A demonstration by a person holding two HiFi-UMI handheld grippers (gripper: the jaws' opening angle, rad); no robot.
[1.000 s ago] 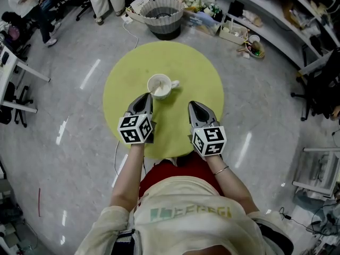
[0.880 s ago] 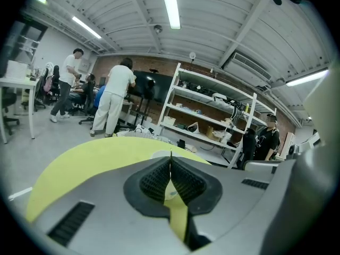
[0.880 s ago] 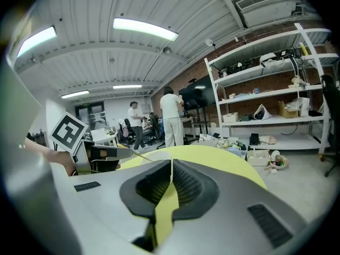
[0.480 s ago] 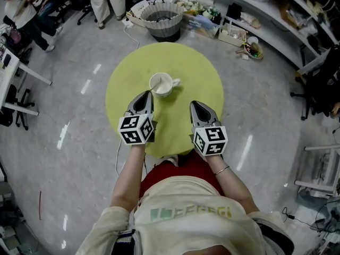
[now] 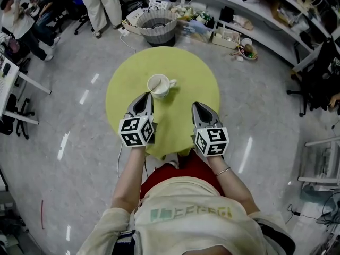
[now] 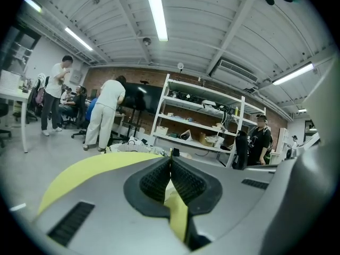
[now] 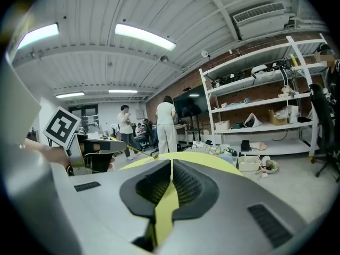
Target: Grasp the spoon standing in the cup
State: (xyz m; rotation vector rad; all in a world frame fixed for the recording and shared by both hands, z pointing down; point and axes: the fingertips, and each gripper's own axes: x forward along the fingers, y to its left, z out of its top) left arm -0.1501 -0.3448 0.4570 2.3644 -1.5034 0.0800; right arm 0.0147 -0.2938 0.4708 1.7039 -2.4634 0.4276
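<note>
Near the cup, left gripper level

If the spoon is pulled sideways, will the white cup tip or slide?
The small cup is probably light, so it may slide or tip on the table. The thin spoon leans on its rim; lifting straight up seems safer.

A round yellow-green table stands on a glossy grey floor, a grey basket just beyond it. White shelves line a brick wall under long ceiling tube lights.
</note>
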